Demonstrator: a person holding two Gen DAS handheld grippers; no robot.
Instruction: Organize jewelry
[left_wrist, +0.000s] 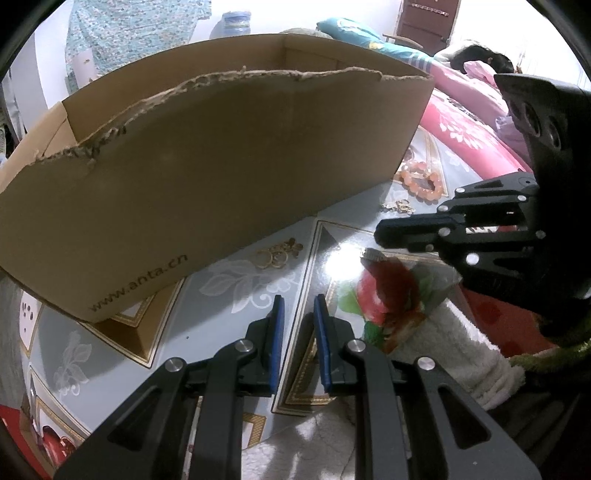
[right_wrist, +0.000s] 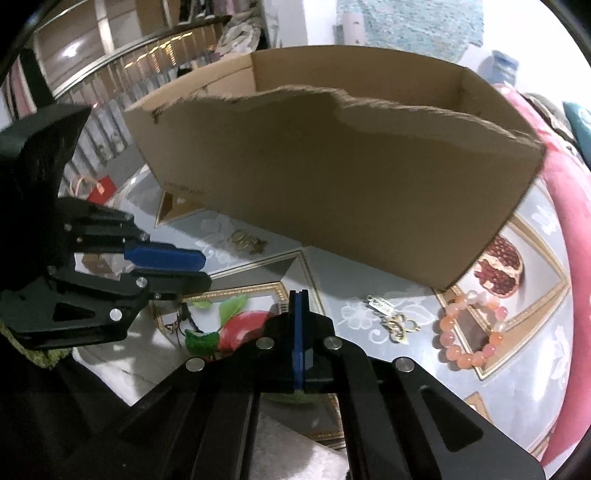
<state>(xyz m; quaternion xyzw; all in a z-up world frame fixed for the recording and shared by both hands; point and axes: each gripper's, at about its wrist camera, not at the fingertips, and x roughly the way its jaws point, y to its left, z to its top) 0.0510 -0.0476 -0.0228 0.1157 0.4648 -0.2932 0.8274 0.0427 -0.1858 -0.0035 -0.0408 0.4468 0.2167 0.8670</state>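
Observation:
A torn-edged cardboard box (left_wrist: 221, 166) (right_wrist: 332, 177) stands on the glossy printed tablecloth. In front of it lie small gold earrings (left_wrist: 279, 254) (right_wrist: 247, 240). A gold chain piece (left_wrist: 399, 206) (right_wrist: 391, 317) and an orange bead bracelet (left_wrist: 423, 181) (right_wrist: 469, 332) lie near the box's right corner. My left gripper (left_wrist: 298, 306) (right_wrist: 205, 271) hovers just short of the earrings, its blue pads a narrow gap apart with nothing between them. My right gripper (right_wrist: 299, 295) (left_wrist: 382, 232) is shut with its pads pressed together and nothing seen in them. It sits left of the chain.
The tall box wall blocks the way ahead. A white fleecy fabric (left_wrist: 461, 350) lies at the table's near edge. Pink bedding (left_wrist: 472, 122) with a person lying on it (left_wrist: 480, 59) is at the right, and a red gift bag (right_wrist: 101, 186) stands far left.

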